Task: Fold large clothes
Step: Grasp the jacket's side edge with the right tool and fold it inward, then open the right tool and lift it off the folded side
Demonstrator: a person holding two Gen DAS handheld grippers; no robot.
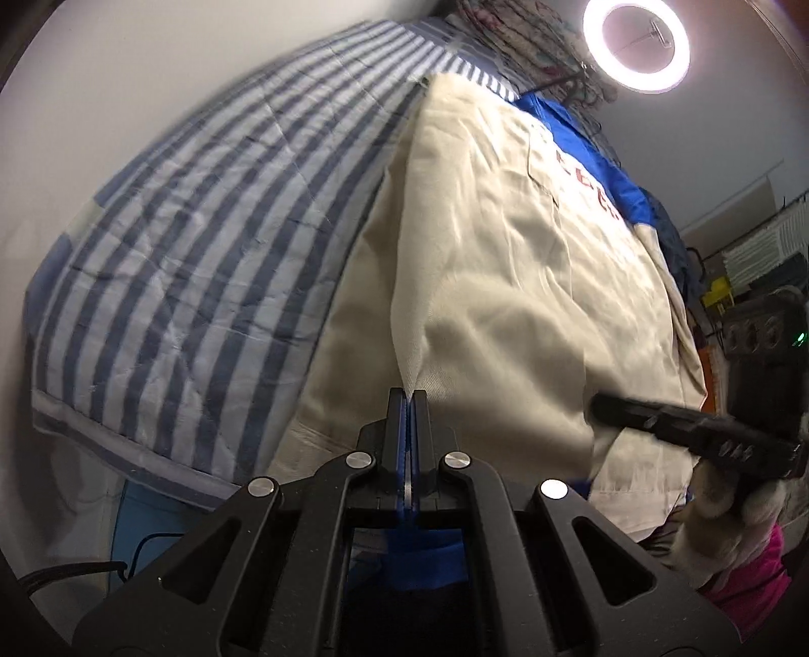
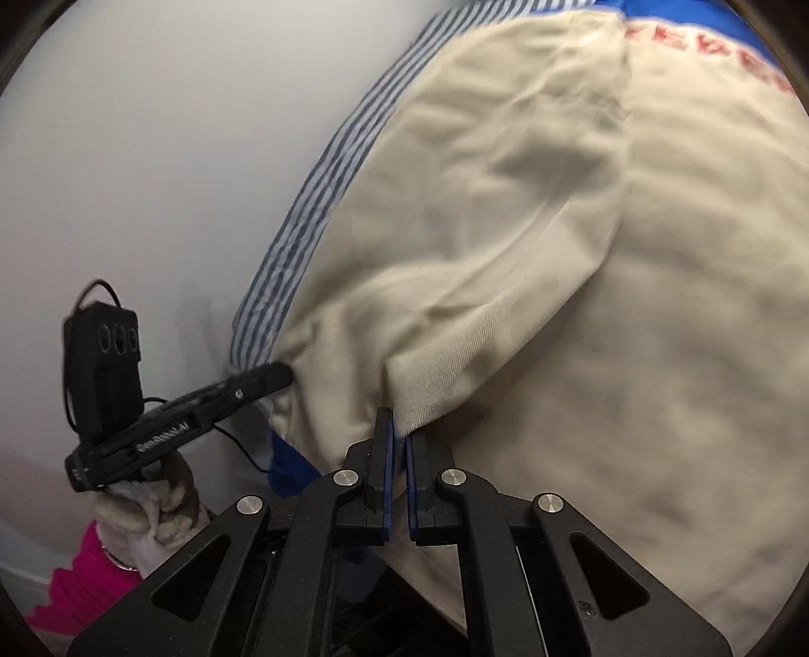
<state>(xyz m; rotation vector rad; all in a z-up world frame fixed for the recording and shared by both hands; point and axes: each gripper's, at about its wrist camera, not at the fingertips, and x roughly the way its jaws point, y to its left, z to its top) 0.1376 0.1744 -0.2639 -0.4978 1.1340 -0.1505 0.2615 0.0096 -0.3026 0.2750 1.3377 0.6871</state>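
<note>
Both claws pinched onto the hem of the cream garment point(image 1: 505, 283), which lies spread on the striped bedcover point(image 1: 177, 242).

The left gripper point(image 1: 408, 399) has its jaws clamped flat together on a peak of cream fabric that rises in a tight ridge from its tips. The right gripper point(image 2: 397, 429) pinches the same edge further along, its blue pads point(image 2: 388, 455) drawn narrow with cloth caught between them. From the left camera the right gripper point(image 1: 607, 409) pokes into the hem from the side, a pale gloved hand point(image 1: 728, 510) with a pink sleeve point(image 1: 753, 581) behind it. The garment covers much of the bed, blue panel point(image 1: 581, 146) and red lettering point(image 1: 581, 182) at its far end, under a glowing ring light point(image 1: 636, 44). Both views are motion-blurred.
</note>
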